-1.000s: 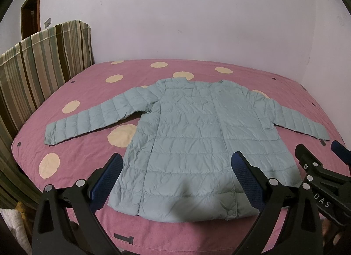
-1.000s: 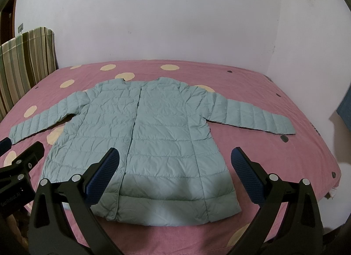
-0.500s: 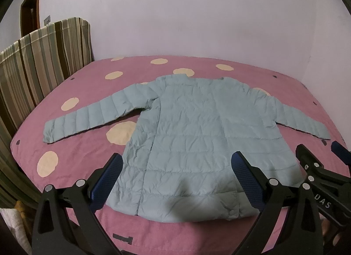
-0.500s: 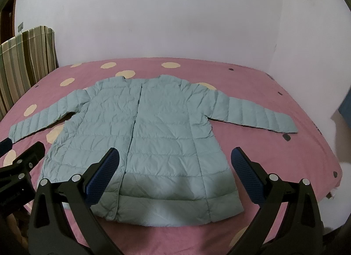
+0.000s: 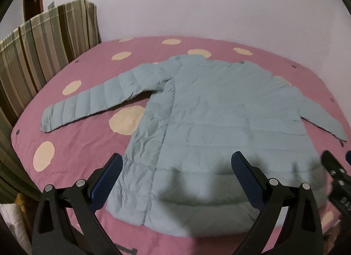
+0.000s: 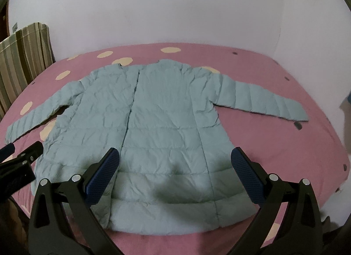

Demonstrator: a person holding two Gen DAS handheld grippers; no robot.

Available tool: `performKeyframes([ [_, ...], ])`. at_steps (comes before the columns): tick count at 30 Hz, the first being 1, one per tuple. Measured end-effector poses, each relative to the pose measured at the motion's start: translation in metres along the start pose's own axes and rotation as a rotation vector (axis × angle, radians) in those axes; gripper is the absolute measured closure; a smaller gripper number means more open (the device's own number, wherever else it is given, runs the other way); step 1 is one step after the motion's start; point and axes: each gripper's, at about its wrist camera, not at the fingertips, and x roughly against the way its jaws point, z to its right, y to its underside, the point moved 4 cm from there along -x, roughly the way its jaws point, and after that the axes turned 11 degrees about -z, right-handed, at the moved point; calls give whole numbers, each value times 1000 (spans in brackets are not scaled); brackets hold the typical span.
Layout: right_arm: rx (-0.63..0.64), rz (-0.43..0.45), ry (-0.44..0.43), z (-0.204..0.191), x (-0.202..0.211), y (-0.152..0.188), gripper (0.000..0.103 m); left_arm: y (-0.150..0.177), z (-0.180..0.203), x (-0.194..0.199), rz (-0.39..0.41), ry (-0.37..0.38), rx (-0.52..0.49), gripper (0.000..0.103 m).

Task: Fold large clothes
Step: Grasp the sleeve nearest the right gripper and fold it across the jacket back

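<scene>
A pale blue-green quilted jacket lies spread flat on the bed, front up, its closure seam running from the collar down to the hem, and both sleeves stretched out to either side, which is how you would lay a big garment before the first fold. Under it is a pink bedspread dotted with cream circles. The left gripper hangs over the hem end with its jaws spread wide and nothing between them; seen along its fingers, the lower body of the jacket fills the gap, the hem's left corner sits just beyond the left blue pad, and the long left sleeve reaches out well past that same pad. The right gripper is likewise wide apart and empty, the hem lying between and just ahead of its pads, with the right sleeve running out beyond its right finger. Each tool shows at the edge of the other's view, so the two are held side by side, close together, at the foot of the garment. Neither touches the cloth as far as I can see; both cast shadows on the hem. I would judge the folding has not begun, and that the hands are poised at this end to size up the layout, probably before each goes to a sleeve or a hem corner. The puffy filling looks likely to spring back, so a fold may need pressing down. A striped cover stands off beyond the left pad.
</scene>
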Motion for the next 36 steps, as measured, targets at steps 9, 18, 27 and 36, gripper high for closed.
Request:
performKeyframes([
  [9,-102,-64,9,45,-59,-26,2,-38,-34,-66,-66,-97,79,5],
  [18,-409,-62,21,183,-112,-66,10,-72,-82,-116,-112,-209,202,5],
  [27,-792,-48,56,350,-149,-56,26,-78,-142,-147,-155,-352,343,5],
  [36,-969,-19,-6,417,-185,-47,32,-70,-158,-168,-181,-399,364,4],
])
